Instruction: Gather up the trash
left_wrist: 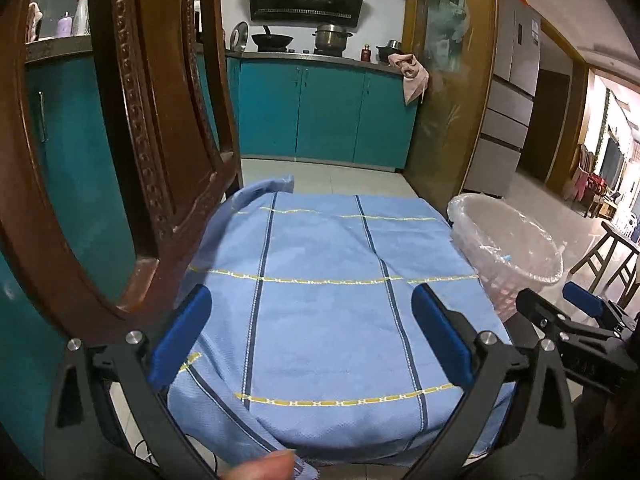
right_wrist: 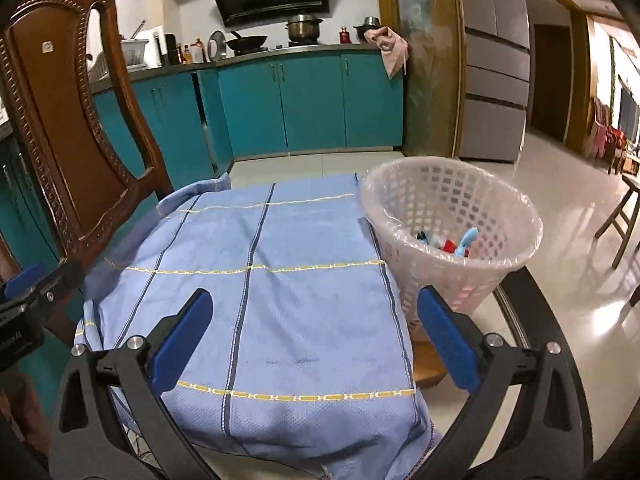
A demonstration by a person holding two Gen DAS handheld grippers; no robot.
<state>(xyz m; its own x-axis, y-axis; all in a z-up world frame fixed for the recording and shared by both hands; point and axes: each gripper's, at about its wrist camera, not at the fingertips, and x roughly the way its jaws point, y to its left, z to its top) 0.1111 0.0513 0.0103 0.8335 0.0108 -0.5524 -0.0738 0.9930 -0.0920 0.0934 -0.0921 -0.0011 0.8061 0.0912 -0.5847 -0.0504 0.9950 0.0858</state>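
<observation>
A soft blue cloth [right_wrist: 256, 300] with a fine woven texture, dark blue stripes and thin yellow dashed lines covers a raised surface and hangs over its edges in folds. Just to the right of it stands a round white plastic basket [right_wrist: 448, 200] with a lattice wall, lined with a thin, clear, crinkled plastic bag. In the bottom of the basket lies the trash [right_wrist: 452, 244]: small pieces in light blue, red and white. On the left of the cloth rises a carved chair [right_wrist: 68, 120] of dark, glossy wood with a beaded border. Behind are teal cabinets [right_wrist: 304, 104] and a metal pot [right_wrist: 304, 26] on the stove.

The left gripper [left_wrist: 312, 336] is wide open above the cloth; its blue pads hold nothing. The right gripper [right_wrist: 314, 340] is also wide open, empty, over the cloth, with its right pad near the basket.
</observation>
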